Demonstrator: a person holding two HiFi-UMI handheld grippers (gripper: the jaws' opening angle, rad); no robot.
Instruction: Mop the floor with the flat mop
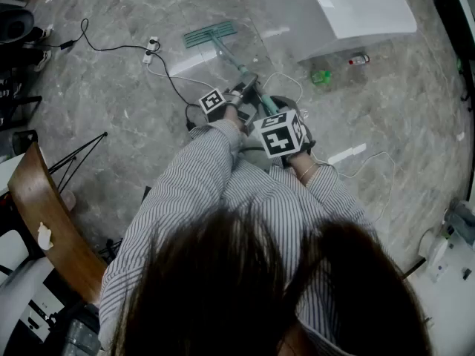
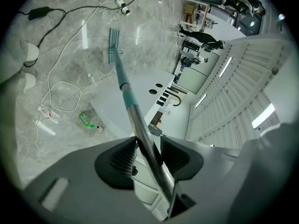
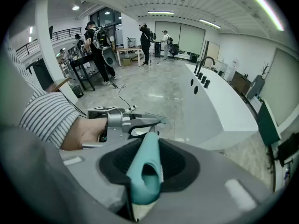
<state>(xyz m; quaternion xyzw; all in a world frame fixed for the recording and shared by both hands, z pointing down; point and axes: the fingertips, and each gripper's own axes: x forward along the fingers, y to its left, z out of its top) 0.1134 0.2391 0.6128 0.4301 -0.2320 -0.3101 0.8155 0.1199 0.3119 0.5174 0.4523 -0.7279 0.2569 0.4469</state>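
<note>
Mop head [image 1: 210, 33] flat on floor [image 1: 119, 132] dead ahead, pole [image 2: 127, 97] slanting back. Left gripper [image 2: 147, 147] clamped on pole, nearer the head; right gripper [image 3: 149, 161] pinching teal handle end [image 3: 145, 171].

White counter [image 1: 356, 6], small green container [image 1: 320, 76] near its corner, black cable [image 1: 111, 48] snaking leftward, brown wooden chair [image 1: 44, 213] at left

The grey floor [image 1: 133, 117] is shining like smooth, polished stone. The mop pole [image 2: 142, 132] is gleaming like bare metal, with a dull teal plastic part [image 2: 126, 93] farther down. The left gripper [image 2: 148, 154] is showing black ribbed pads [image 2: 122, 158] and matt grey plastic. The shirt sleeve [image 1: 185, 191] is looking like soft striped cloth. The chair [image 1: 44, 206] on the left is looking like glossy wood.
</note>
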